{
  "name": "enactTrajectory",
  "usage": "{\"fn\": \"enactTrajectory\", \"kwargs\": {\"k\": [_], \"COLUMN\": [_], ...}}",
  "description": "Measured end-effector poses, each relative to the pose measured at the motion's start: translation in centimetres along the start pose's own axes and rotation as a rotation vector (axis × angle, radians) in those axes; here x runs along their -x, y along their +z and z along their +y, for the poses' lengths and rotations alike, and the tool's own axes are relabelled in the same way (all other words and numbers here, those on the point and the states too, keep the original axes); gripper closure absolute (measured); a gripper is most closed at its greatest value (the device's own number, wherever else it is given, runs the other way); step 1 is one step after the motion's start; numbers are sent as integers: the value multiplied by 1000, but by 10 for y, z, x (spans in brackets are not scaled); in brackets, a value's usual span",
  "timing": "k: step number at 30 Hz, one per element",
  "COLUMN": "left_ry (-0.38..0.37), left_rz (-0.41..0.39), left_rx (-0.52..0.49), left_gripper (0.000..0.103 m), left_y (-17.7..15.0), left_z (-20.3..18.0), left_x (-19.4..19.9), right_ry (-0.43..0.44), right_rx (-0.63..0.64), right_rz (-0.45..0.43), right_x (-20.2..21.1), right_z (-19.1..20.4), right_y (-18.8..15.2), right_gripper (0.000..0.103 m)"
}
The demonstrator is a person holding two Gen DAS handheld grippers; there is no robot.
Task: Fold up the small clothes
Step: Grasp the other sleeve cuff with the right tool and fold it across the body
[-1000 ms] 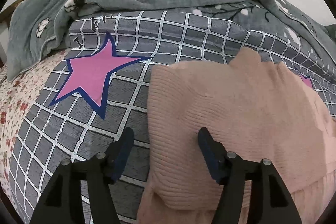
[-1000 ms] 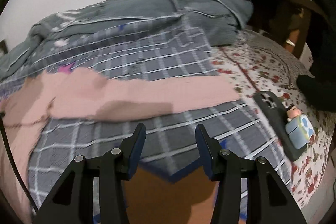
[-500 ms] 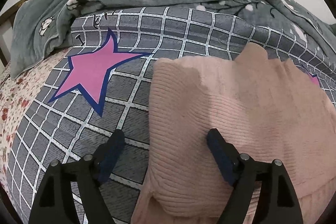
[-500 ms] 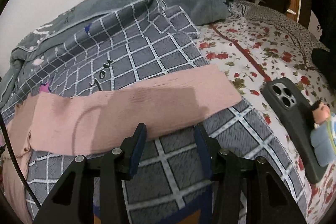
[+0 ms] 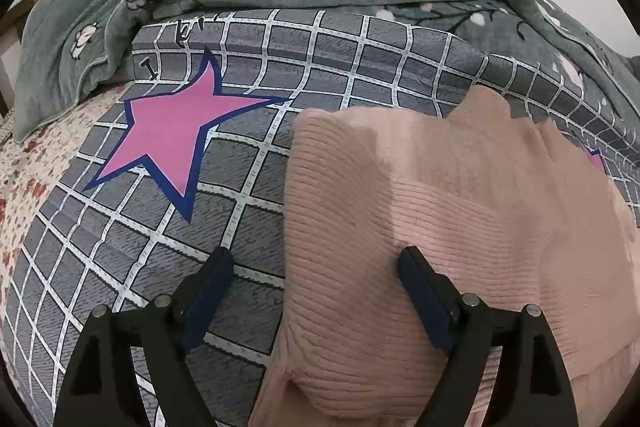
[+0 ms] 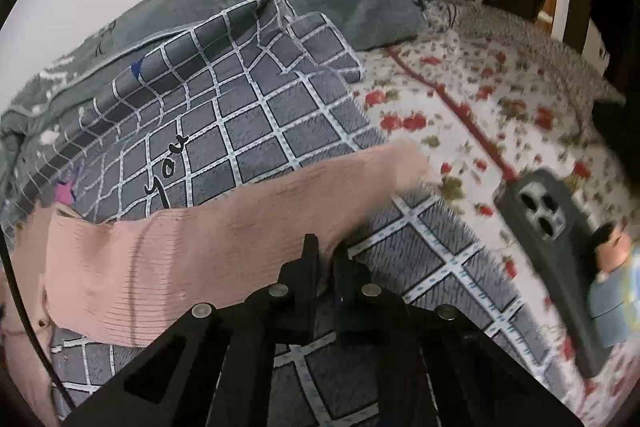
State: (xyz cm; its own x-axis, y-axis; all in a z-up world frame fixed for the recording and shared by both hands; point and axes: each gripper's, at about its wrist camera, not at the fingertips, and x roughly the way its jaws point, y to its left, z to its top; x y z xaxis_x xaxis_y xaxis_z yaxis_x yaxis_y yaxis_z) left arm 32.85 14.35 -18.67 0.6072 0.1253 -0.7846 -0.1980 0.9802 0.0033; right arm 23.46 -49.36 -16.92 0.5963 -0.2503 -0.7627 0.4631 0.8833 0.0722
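The pink ribbed sweater [image 5: 460, 227] lies flat on the grey checked blanket [image 5: 328, 59]. Its left edge runs between the jaws of the left gripper [image 5: 316, 267], which are opening wide and do not press it. Only the right view shows the long sleeve [image 6: 208, 247]; the right gripper [image 6: 326, 255] is closed, apparently pinching the sleeve's lower edge. Beside it, a phone [image 6: 560, 259] lies on the floral sheet [image 6: 500, 107].

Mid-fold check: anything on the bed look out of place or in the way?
One thing: a phone in a dark case with a small figurine charm lies on the floral sheet, right of the pink sweater's sleeve. The right gripper is shut on that sleeve's lower edge. Nothing looks spilled or damaged.
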Motion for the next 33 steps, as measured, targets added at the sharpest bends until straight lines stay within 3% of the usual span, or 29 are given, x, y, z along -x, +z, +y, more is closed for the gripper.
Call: {"fn": "enactTrajectory", "kwargs": {"k": [4,8,13,19,23,29,31,33], "left_ry": [-35,-114,-90,-54,-53,-48,-59,-80], "left_rz": [1,3,-38,-81,-100,-80,-66,-62], "left_rx": [12,6,-32,9,24,33,36,22], "left_gripper": [18,18,18,18,18,18,19,19], "left_y": [0,1,1,-1,-12,-31,-35,-38], "left_z": [3,13,49,122,159,184,183,177], "left_x": [1,11,36,71,84,80,77,75], "right_ry": [-95,-85,-9,193,346,456,462,498], "right_rx": [96,149,270,411,544,688,745,768], "right_rz": [-83,-186,-355,-413,-372,-217,-179,-120], "right_x": [25,67,134,179,178,131,122,116], "right_z": [30,68,155,300,405,501,514,512], "right_y": [8,22,31,1,-50,-133,-155,-164], "right_gripper": [98,98,98,98,98,94,76,68]}}
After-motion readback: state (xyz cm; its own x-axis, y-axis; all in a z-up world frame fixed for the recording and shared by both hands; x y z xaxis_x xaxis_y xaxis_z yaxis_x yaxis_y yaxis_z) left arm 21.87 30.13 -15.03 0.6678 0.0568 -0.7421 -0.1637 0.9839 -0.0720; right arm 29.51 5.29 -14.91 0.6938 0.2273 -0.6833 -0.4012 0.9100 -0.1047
